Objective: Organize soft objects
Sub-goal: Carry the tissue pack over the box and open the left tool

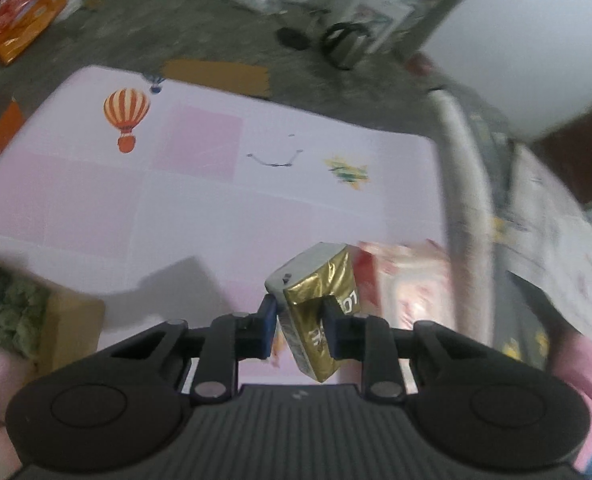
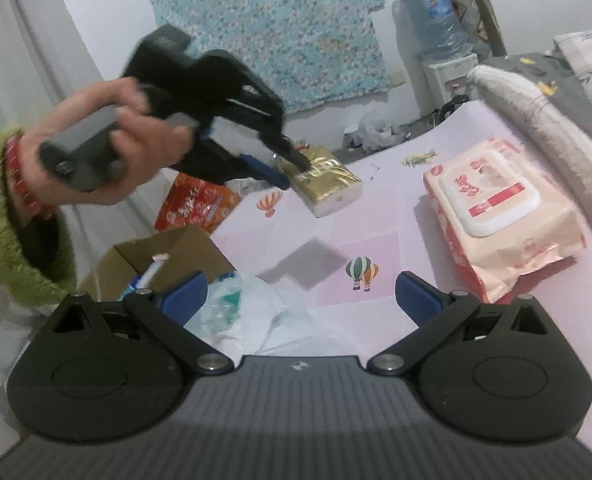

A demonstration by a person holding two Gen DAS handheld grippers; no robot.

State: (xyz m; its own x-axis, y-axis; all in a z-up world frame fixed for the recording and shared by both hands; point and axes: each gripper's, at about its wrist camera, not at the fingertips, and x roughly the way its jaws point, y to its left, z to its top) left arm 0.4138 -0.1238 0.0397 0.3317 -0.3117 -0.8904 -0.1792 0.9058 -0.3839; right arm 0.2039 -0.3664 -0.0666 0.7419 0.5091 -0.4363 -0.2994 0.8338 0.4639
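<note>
Clearly the left gripper is clamped on the gold tissue pack, its blue fingers pressed into the two broad faces so the foil wrap dents under them. Seen from the right wrist, the pack hangs clear of the pink mat, tilted, with its shadow lying on the mat below it. I judge it light and soft: a squashy block of paper in slick foil that yields to the squeeze. The foil looks slippery, so a hold across the middle of the broad faces, as now, seems safer than one near an end, where the pack could pivot or slide out.

The right gripper holds nothing; its fingers stand wide apart above the mat, with a crumpled white plastic bag just beside the left-hand one.

Beyond those open fingers and off to their right lies the wet-wipes pack, flat on the mat. It looks heavier and floppier, with a stiff lid on top; taking it across the narrow width would likely suit best.

To the left of the fingers, off the mat's edge, an open cardboard box already has things in it, a likely place for the tissue pack.
</note>
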